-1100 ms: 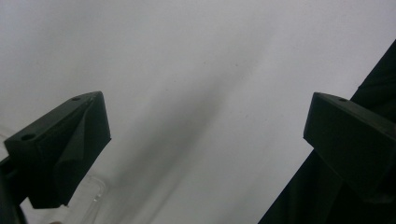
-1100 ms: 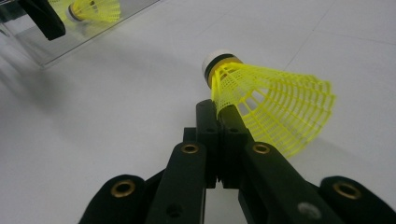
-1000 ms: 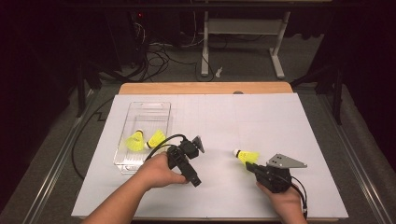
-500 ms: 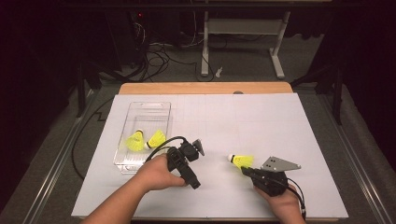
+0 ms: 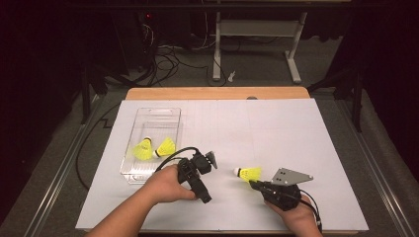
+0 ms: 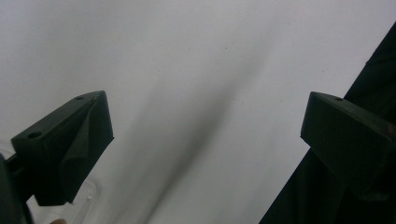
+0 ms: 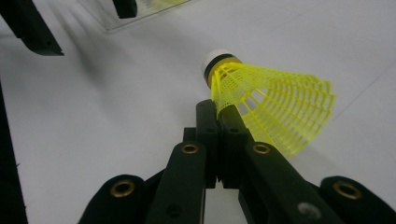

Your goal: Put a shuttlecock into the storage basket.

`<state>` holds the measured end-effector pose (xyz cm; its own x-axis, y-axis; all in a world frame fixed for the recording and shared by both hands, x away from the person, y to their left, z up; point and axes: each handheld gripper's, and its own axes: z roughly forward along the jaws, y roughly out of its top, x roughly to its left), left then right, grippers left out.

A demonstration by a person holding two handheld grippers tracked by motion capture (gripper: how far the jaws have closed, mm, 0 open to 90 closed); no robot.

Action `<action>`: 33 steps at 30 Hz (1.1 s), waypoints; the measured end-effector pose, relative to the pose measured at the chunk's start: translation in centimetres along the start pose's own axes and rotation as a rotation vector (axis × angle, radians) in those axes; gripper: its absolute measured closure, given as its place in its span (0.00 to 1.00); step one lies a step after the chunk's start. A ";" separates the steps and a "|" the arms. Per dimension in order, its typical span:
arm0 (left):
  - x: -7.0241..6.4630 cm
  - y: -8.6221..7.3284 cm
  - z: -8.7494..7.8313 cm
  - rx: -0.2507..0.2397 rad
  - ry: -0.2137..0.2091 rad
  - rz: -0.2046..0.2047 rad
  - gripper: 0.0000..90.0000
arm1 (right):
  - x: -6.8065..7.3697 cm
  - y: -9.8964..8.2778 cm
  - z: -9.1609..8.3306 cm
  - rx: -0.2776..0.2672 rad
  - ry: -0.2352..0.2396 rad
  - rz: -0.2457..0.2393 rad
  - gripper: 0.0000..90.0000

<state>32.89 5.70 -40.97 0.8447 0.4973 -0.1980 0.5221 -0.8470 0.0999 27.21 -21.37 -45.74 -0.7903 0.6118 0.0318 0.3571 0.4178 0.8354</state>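
right claw (image 7: 218, 112) pinches shuttlecock (image 7: 273, 109) | clear tray (image 5: 148, 118): two shuttlecocks (image 5: 154, 147)

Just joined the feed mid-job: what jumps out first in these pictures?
The yellow shuttlecock pinched by its skirt in the right gripper, near the table's front right. Next, two more yellow shuttlecocks lying in the clear tray at the left. The left gripper sits beside that tray, jaws wide apart and empty.
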 end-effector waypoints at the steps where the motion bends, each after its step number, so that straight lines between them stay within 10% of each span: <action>1: 0.0 0.0 0.0 0.001 0.000 0.002 0.04 | 0.2 0.1 0.1 0.000 0.011 -0.011 1.00; 33: -0.5 -0.1 0.0 0.013 -0.009 0.068 0.12 | 3.9 1.6 1.9 0.017 0.228 -0.135 1.00</action>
<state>32.37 5.53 -40.87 0.8772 0.4366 -0.1998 0.4617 -0.8813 0.1011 25.62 -17.06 -45.30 -0.9223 0.3838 0.0449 0.2476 0.4976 0.8313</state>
